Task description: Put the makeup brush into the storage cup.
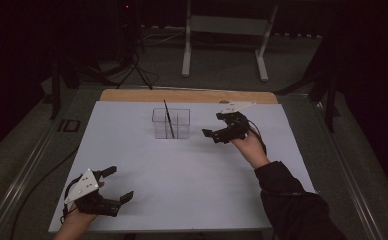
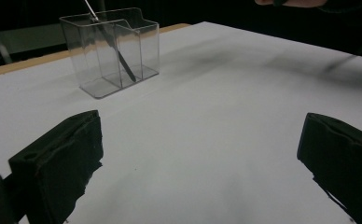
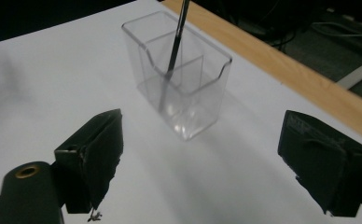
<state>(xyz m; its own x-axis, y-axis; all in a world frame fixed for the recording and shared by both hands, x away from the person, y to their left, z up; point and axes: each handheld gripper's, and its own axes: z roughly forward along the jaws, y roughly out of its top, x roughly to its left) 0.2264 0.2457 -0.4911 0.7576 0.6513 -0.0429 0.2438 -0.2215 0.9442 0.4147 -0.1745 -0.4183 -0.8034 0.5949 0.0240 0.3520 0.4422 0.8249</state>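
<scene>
i'm holding my right gripper (image 1: 216,126) up over the far right part of the white sheet (image 1: 182,170), jaws spread wide and gripping nothing. it's sitting just to the right of the clear holder (image 1: 170,123), near it but not touching. in the right gripper view i'm looking between both black jaws straight at the clear holder (image 3: 181,77), with open sheet between us.

the holder is standing upright on the sheet near the far edge, roughly centred left to right, in front of the wooden strip (image 1: 187,95) of the table. it's a transparent box split into compartments by inner walls. a thin dark stick (image 1: 168,118) is leaning inside it, top end poking above the rim. the stick (image 3: 175,46) is resting against a divider in the right gripper view; i can't tell which compartment its lower end is in.

my left gripper (image 1: 118,186) is hovering low at the near left corner of the sheet, well apart from the holder, jaws also spread wide and gripping nothing. in the left gripper view the holder (image 2: 111,51) is sitting far off at upper left.
</scene>
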